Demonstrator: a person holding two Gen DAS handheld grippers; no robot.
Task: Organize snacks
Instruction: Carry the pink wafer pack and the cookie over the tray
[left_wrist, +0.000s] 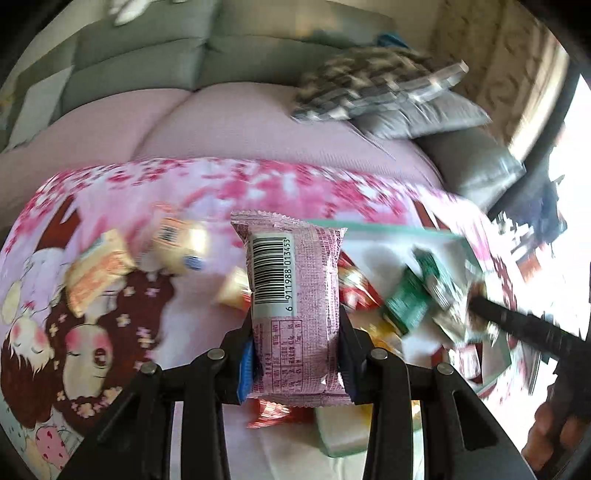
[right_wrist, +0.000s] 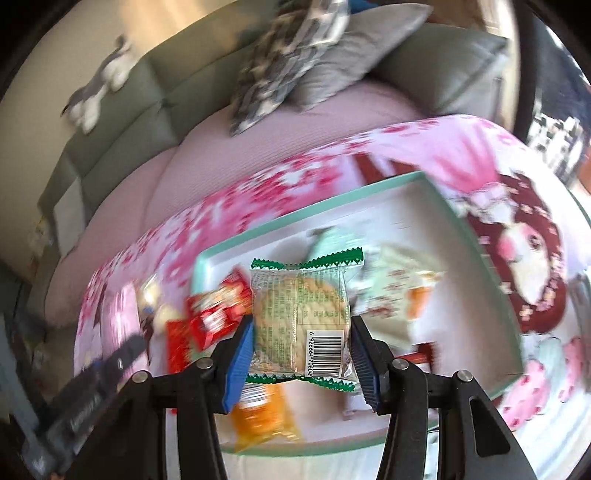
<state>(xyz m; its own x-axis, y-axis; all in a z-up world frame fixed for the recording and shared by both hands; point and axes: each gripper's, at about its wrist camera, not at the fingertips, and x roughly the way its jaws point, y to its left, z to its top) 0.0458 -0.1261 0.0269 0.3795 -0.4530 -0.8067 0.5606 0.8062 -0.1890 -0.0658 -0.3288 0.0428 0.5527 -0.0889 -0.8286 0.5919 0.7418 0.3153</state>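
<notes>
- left gripper (left_wrist: 295, 328) clamped on 1 pink snack pack (left_wrist: 293, 295), barcode up
- right gripper (right_wrist: 301, 350) squeezing a green-edged cookie pack (right_wrist: 301, 314), mint tray (right_wrist: 476, 236) at 2 o'clock

The right gripper (right_wrist: 301, 341) held a see-through cookie packet (right_wrist: 301, 314) with green edges between its blue pads (right_wrist: 240, 360), above a white tray (right_wrist: 476, 236) with red packets (right_wrist: 218, 312) and an orange one (right_wrist: 260, 413).

A tray (right_wrist: 476, 236) lies on the bench (right_wrist: 280, 177), snack packets (right_wrist: 391, 295) in it. Left of it, loose packets (left_wrist: 99, 273). Behind the bench, a sofa (left_wrist: 236, 125) with pillows (left_wrist: 369, 85).
</notes>
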